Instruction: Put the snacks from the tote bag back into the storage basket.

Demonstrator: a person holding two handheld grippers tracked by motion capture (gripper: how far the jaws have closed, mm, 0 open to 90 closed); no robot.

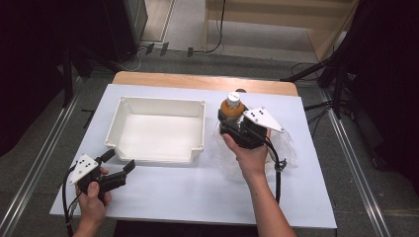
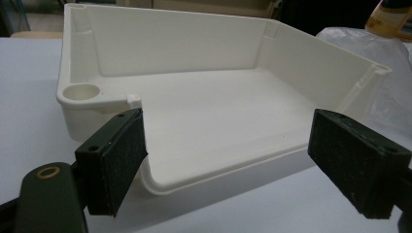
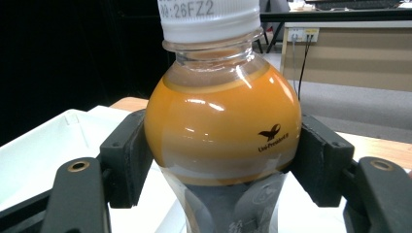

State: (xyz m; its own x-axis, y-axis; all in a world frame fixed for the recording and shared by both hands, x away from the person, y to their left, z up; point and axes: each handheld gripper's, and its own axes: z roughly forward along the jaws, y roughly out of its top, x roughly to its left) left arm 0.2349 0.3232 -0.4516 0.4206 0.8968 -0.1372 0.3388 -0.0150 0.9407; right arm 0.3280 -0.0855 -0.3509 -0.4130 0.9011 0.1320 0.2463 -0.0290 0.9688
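A clear bottle of orange drink (image 1: 232, 107) with a white cap stands upright right of the white tray (image 1: 200, 129). My right gripper (image 1: 231, 126) is shut on the bottle; in the right gripper view both pads press the round orange shoulder of the bottle (image 3: 222, 128), cap at the top. My left gripper (image 1: 118, 160) is open near the tray's front left corner. In the left gripper view its fingers (image 2: 112, 158) stand wide apart in front of the tray's low front lip (image 2: 204, 178), nothing between them. The tray holds nothing.
A crumpled clear plastic bag (image 1: 286, 148) lies under and beside the bottle on the white table (image 1: 197, 192). A wooden strip (image 1: 197, 80) runs along the table's far edge. Cables lie on the floor beyond.
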